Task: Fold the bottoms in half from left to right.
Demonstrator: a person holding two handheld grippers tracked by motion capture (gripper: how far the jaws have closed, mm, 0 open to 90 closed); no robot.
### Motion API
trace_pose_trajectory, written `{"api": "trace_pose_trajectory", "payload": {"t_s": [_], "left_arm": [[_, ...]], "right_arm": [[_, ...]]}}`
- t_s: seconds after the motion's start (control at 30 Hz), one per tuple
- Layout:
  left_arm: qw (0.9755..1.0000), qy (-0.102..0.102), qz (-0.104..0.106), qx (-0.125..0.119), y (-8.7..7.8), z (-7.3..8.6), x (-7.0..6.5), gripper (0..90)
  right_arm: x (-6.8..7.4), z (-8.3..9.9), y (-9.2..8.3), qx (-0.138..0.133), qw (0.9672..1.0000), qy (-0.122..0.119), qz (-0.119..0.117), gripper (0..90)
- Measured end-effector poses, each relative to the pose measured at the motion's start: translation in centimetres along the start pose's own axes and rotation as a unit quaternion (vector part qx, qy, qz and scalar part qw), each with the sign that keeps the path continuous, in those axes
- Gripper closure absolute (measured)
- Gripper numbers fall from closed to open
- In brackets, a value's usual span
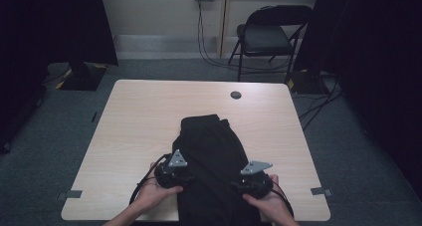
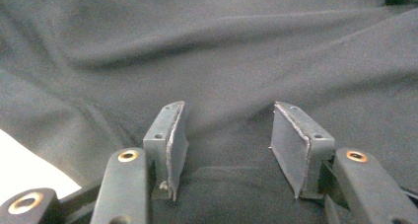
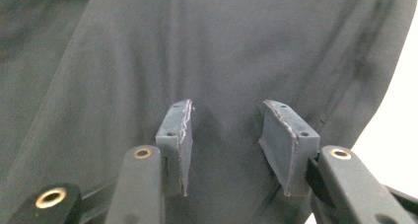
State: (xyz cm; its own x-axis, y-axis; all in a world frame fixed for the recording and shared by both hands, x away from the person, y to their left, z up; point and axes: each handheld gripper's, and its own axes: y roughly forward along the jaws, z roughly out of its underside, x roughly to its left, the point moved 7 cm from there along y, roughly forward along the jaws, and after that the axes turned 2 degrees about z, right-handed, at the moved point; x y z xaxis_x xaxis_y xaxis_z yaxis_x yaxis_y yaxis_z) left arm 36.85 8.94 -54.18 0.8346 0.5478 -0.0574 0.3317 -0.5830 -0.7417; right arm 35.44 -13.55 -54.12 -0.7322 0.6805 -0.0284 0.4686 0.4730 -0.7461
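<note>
A black garment [image 1: 211, 141] lies folded lengthwise on the light wooden table [image 1: 144, 116], running from the middle to the near edge and hanging over it. My left gripper [image 1: 185, 176] rests at the cloth's left edge, held by a hand. In the left gripper view its jaws [image 2: 227, 108] stand apart over the dark fabric [image 2: 197, 51], which wrinkles slightly between the pads. My right gripper [image 1: 239, 183] sits at the cloth's right edge. In the right gripper view its jaws [image 3: 226, 104] are also apart, with smooth fabric [image 3: 222, 46] lying under them.
A round cable grommet [image 1: 236, 95] sits near the table's far edge. Tape marks [image 1: 73, 194] lie at the near corners. A black folding chair [image 1: 266, 37] and cables stand on the grey carpet beyond the table. Dark curtains hang at both sides.
</note>
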Motion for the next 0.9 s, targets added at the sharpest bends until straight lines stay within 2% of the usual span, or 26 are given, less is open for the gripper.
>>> {"api": "trace_pose_trajectory", "payload": {"t_s": [0.07, 0.1, 0.13, 0.2, 0.23, 0.27, 0.3, 0.33, 0.37, 0.43, 0.5, 0.53, 0.6, 0.63, 0.7, 0.73, 0.8, 0.9], "left_arm": [[0.9999, 0.001, 0.011, 0.007, -0.6, 0.6, -1.3, 47.5], [0.9999, 0.001, 0.011, 0.007, -0.6, 0.6, -1.3, 47.5], [0.9993, 0.000, 0.032, 0.019, -1.1, 1.0, -2.1, 47.8], [0.9989, -0.015, 0.044, 0.009, -1.5, 1.0, -2.2, 54.9], [0.9990, -0.011, 0.043, 0.001, -1.6, 0.7, -2.1, 53.7], [0.9994, -0.006, 0.033, -0.003, -1.7, 0.3, -1.7, 52.9], [0.9996, -0.011, 0.018, -0.019, -1.7, -0.4, -0.9, 51.3], [0.9994, -0.021, 0.013, -0.026, -1.7, -0.8, -0.3, 50.2], [0.9989, -0.033, -0.001, -0.034, -1.5, -1.4, 0.7, 50.1], [0.9990, -0.035, -0.012, -0.026, -0.8, -1.9, 1.9, 50.1], [0.9991, -0.033, -0.014, -0.023, -0.4, -1.9, 2.2, 50.3], [0.9992, -0.032, -0.021, -0.011, 0.5, -1.5, 2.9, 50.4], [0.9994, -0.031, -0.015, -0.009, 0.7, -1.2, 3.1, 50.2], [0.9994, -0.031, -0.015, -0.009, 0.7, -1.2, 3.1, 50.1], [0.9996, -0.021, -0.021, -0.005, 0.7, -1.0, 2.9, 48.6], [0.9995, -0.018, -0.024, -0.004, 0.7, -1.0, 2.8, 48.3], [0.9995, -0.021, -0.025, -0.005, 0.7, -1.0, 2.7, 47.2], [0.9994, -0.022, -0.025, -0.006, 0.7, -1.0, 2.7, 47.1]], "right_arm": [[1.5, 0.9, -0.9, 0.009, 0.9998, -0.015, -0.014, 54.4], [1.5, 0.9, -0.9, 0.009, 0.9998, -0.015, -0.014, 54.4], [2.6, 1.5, -1.7, 0.020, 0.9993, -0.018, -0.026, 51.5], [2.7, 1.6, -1.9, 0.027, 0.9989, -0.012, -0.037, 48.1], [2.6, 1.4, -1.9, 0.027, 0.9989, -0.006, -0.037, 47.0], [2.0, 0.9, -1.8, 0.016, 0.9996, -0.002, -0.024, 47.0], [1.4, 0.4, -1.8, 0.006, 0.9998, 0.004, -0.018, 47.0], [0.5, -0.7, -1.8, -0.012, 0.9998, 0.015, -0.010, 47.1], [-0.2, -1.4, -1.7, -0.025, 0.9995, 0.018, -0.001, 47.2], [-2.6, -3.5, -0.9, -0.045, 0.9982, 0.029, 0.026, 49.1], [-4.3, -5.0, 0.2, -0.052, 0.9972, 0.028, 0.046, 52.1], [-5.2, -6.0, 1.1, -0.057, 0.9967, 0.033, 0.049, 54.8], [-6.2, -7.0, 2.6, -0.055, 0.9968, 0.038, 0.044, 57.3], [-6.5, -7.2, 3.1, -0.053, 0.9968, 0.040, 0.045, 59.5], [-6.8, -7.4, 4.7, -0.044, 0.9974, 0.049, 0.031, 63.9], [-6.8, -7.4, 5.1, -0.040, 0.9975, 0.048, 0.034, 70.8], [-6.2, -7.5, 5.3, -0.046, 0.9977, 0.045, 0.020, 87.3], [-5.6, -7.9, 4.7, -0.062, 0.9970, 0.038, 0.025, 89.6]]}}
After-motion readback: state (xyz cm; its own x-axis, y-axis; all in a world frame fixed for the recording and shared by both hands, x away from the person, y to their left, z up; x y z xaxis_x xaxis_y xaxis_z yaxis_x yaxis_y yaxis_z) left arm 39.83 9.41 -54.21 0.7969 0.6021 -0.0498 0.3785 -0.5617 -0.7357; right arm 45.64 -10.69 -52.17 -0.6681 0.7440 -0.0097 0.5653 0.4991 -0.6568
